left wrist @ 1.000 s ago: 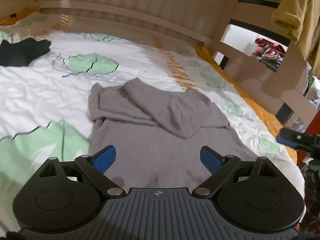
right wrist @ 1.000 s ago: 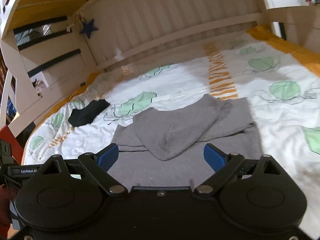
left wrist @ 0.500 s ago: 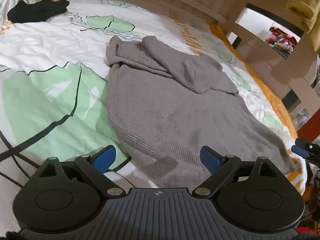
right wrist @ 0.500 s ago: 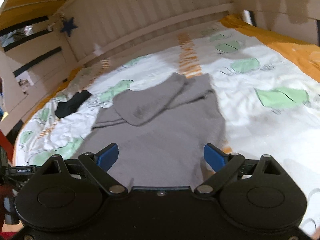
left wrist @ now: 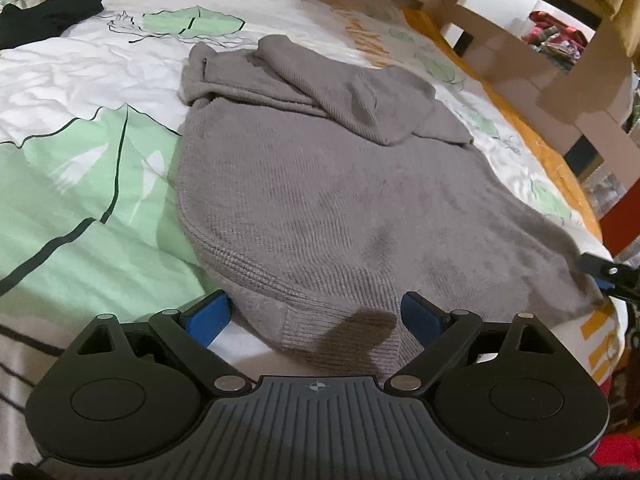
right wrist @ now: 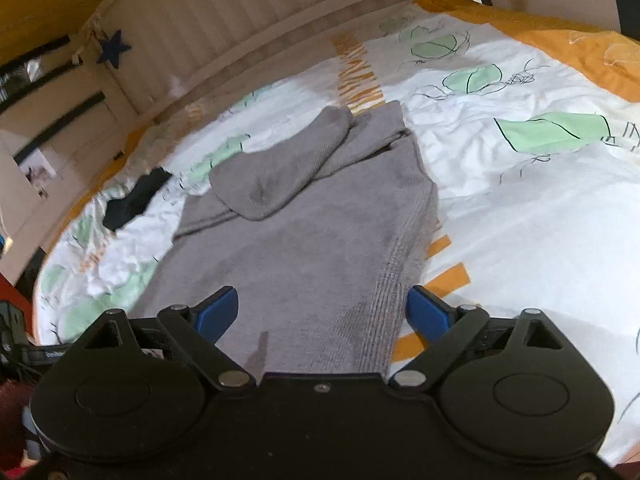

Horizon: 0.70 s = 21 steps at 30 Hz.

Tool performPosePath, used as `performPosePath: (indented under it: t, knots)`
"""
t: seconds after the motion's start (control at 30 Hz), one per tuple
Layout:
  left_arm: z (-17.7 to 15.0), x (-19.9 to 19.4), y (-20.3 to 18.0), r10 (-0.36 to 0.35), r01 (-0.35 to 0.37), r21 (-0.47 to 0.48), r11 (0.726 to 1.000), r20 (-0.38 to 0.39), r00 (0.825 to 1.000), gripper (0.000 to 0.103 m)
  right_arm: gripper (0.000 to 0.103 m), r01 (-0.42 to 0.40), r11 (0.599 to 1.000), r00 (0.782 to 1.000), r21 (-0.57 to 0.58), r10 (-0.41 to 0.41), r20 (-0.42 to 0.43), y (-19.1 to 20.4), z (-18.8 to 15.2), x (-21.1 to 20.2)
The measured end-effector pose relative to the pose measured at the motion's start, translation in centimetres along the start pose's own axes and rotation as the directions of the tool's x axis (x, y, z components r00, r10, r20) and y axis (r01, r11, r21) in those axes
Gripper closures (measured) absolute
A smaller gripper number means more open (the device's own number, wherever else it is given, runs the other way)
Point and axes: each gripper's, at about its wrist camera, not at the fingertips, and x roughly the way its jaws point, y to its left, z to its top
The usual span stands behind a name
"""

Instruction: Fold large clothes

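A grey knit sweater lies flat on the bed, its sleeves folded across the far end. It also shows in the right wrist view. My left gripper is open, its blue fingertips either side of the sweater's near left hem corner, close above it. My right gripper is open over the sweater's near right hem corner, with the ribbed hem between the jaws. The tip of the right gripper shows at the right edge of the left wrist view.
The bed has a white cover with green leaf prints and orange stripes. A black garment lies at the far left of the bed. A wooden slatted headboard stands behind. Shelves stand to the right.
Both grippers have moved down and closer to the sweater's near hem, from a higher view over the bed. Both stay open.
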Motion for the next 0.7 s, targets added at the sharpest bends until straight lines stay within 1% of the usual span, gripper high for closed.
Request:
performPosePath:
  t: [0.03,0.07,0.1,0.13,0.17,0.2,0.3,0.37,0.4,0.47,0.5,0.57,0.63,0.7]
  knots:
    - [0.1,0.2,0.0,0.000,0.000,-0.008,1.000,-0.004,1.000,0.011,0.031,0.009,1.000,1.000,-0.018,-0.009,-0.012,0.2,0.0,0.2]
    - [0.1,0.3,0.0,0.000,0.000,-0.015,1.000,-0.006,1.000,0.011,0.036,0.017,0.999,1.000,-0.030,-0.018,-0.025,0.2,-0.1,0.5]
    - [0.2,0.4,0.1,0.000,0.000,-0.023,1.000,-0.010,1.000,0.011,0.047,0.025,0.999,0.999,-0.041,-0.026,-0.035,0.3,-0.2,0.7]
    - [0.2,0.4,0.1,0.001,-0.001,-0.028,1.000,-0.013,1.000,0.011,0.063,0.031,0.998,0.999,-0.051,-0.034,-0.042,0.3,-0.3,0.9]
    - [0.3,0.5,0.1,0.002,-0.002,-0.032,0.999,-0.018,1.000,0.011,0.075,0.038,0.998,0.998,-0.055,-0.040,-0.046,0.2,-0.4,1.0]
    - [0.4,0.6,0.1,0.003,-0.004,-0.037,0.999,-0.024,1.000,0.011,0.083,0.034,0.998,0.998,-0.046,-0.037,-0.045,0.0,-0.5,1.0]
    - [0.9,0.8,0.0,0.005,-0.007,-0.032,0.999,-0.056,0.998,0.011,0.084,-0.002,1.000,1.000,-0.002,0.002,-0.017,-0.7,-0.7,0.4]
    - [1.4,0.5,0.0,0.000,-0.002,-0.026,1.000,-0.059,0.998,0.012,0.084,-0.020,1.000,1.000,0.016,0.020,0.003,-0.8,-0.6,0.1]
    - [1.5,0.2,0.0,0.004,-0.004,-0.007,1.000,-0.054,0.999,0.012,0.084,-0.031,0.999,0.999,0.027,0.031,0.014,-0.9,-0.6,-0.1]
    - [1.7,-0.5,-0.6,0.043,-0.040,0.076,0.996,-0.037,0.998,0.012,0.085,-0.048,0.997,0.998,0.057,0.046,0.042,-1.3,-0.4,-0.6]
    - [1.6,-1.0,-0.9,0.076,-0.072,0.131,0.989,-0.023,0.997,0.012,0.086,-0.055,0.996,0.997,0.074,0.050,0.058,-1.6,-0.3,-1.0]
    - [1.4,-1.8,-1.2,0.105,-0.102,0.209,0.972,-0.004,0.994,0.012,0.087,-0.063,0.992,0.995,0.106,0.055,0.082,-2.1,-0.2,-1.6]
    - [1.3,-2.2,-1.0,0.099,-0.093,0.215,0.972,-0.017,0.995,0.012,0.087,-0.067,0.989,0.994,0.131,0.055,0.091,-2.6,-0.1,-2.0]
    - [1.1,-2.5,-0.9,0.067,-0.064,0.206,0.976,-0.005,0.998,0.012,0.087,-0.066,0.989,0.995,0.136,0.056,0.082,-2.8,-0.1,-1.9]
